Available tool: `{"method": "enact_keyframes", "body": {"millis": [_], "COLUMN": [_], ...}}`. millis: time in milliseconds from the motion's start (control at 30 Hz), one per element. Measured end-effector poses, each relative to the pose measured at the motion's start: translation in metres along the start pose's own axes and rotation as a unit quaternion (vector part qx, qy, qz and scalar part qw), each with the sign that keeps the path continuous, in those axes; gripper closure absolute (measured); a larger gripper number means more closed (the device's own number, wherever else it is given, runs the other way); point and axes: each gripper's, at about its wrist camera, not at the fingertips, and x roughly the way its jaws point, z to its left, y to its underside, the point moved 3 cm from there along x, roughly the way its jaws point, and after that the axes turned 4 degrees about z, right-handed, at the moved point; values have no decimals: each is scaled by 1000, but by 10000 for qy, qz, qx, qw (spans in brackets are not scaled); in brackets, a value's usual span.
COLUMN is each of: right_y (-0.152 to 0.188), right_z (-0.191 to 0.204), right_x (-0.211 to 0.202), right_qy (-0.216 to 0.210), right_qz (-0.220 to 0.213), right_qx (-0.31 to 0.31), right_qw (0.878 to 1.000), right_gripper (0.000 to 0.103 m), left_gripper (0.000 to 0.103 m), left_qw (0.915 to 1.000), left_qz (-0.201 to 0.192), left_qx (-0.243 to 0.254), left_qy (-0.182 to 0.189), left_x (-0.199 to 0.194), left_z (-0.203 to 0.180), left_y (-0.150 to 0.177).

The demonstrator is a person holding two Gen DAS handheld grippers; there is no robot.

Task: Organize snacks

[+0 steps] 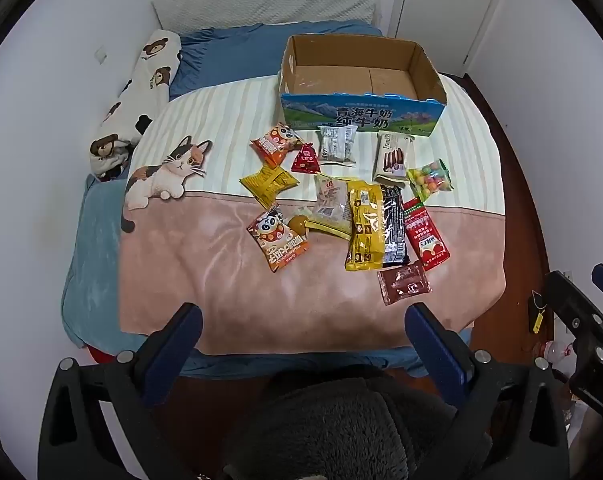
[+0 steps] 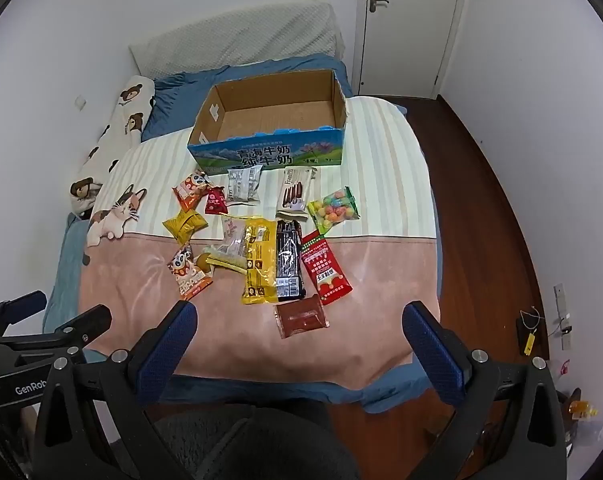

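Here is a bed [image 1: 237, 312] in a white-walled room, a pink and striped blanket [image 1: 205, 264] with a cat picture spread over it, dark wood floor [image 2: 481, 208] to one side and a white door [image 2: 405, 28] in the far corner. A grey pillow [image 1: 269, 0] leans at the wall beyond the cardboard box [image 1: 361, 114], and a bear-print cushion [image 1: 141, 92] lies along the wall well apart from the box.

The box sits open-topped on the striped part of the blanket, its long printed side facing the cameras, nothing showing inside it. The snacks are scattered on the blanket just in front of the box: a silver packet [image 1: 336, 145] and a biscuit pack [image 1: 393, 156] nearest it, a bag of coloured candy balls [image 1: 430, 179] beside those. Further from the box, a yellow bag [image 1: 366, 226], a black bar [image 1: 393, 226] and a red packet [image 1: 425, 234] lie side by side, long axes running towards the box. A brown sachet [image 1: 403, 283] lies furthest from it. Two orange panda bags [image 1: 277, 238] sit off towards the cushion side.

The middle packets overlap, so the pale one under the yellow bag is hard to read. The print is too small to make out.

Left tongs [image 1: 303, 328] spread wide, gripping nothing. Right tongs [image 2: 299, 326] likewise wide apart and bare, both hovering off the bed edge farthest from the box.
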Motion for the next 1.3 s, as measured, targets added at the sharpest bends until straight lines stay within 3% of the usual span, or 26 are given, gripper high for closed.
{"method": "enact_keyframes", "body": {"millis": [1300], "right_y": [12], "right_z": [0], "right_x": [-10], "right_qy": [-97], "right_qz": [-1], "right_qx": [103], "right_qw": [9999], "right_gripper": [0], "left_gripper": [0], "left_qw": [10000], "left_qz": [-52], "left_qx": [-6], "left_qy": [52], "left_x": [-4], "left_z": [-5], "left_y": [2]}}
